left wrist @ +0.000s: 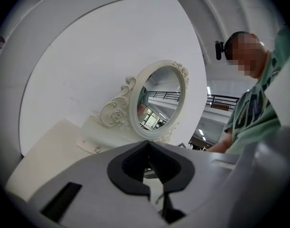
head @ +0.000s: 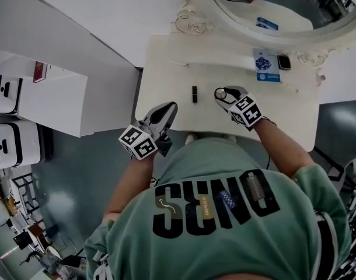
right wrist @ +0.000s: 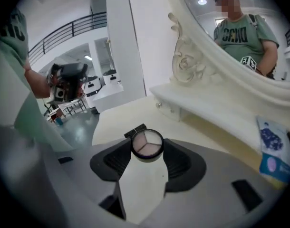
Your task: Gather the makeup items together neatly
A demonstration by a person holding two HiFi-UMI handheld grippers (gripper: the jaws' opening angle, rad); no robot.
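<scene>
On a cream dressing table (head: 166, 69) beneath an ornate white oval mirror (left wrist: 157, 101), a person in a green T-shirt works with two hand-held grippers. The right gripper (head: 224, 95) angles down at the tabletop, its jaws clamped on a small round black-rimmed compact of pink pressed powder (right wrist: 147, 144). Whether the compact rests on the surface or is lifted just off it cannot be told. It sits near a slim black lipstick tube (head: 194, 94), probably so the two can be grouped. A blue-and-white flat packet (head: 265, 63) and a small dark square case (head: 284, 62) lie well apart, at the mirror's base. The left gripper (head: 168, 111) hangs level at the table's near edge, jaws together and empty, seemingly kept out of the way.
</scene>
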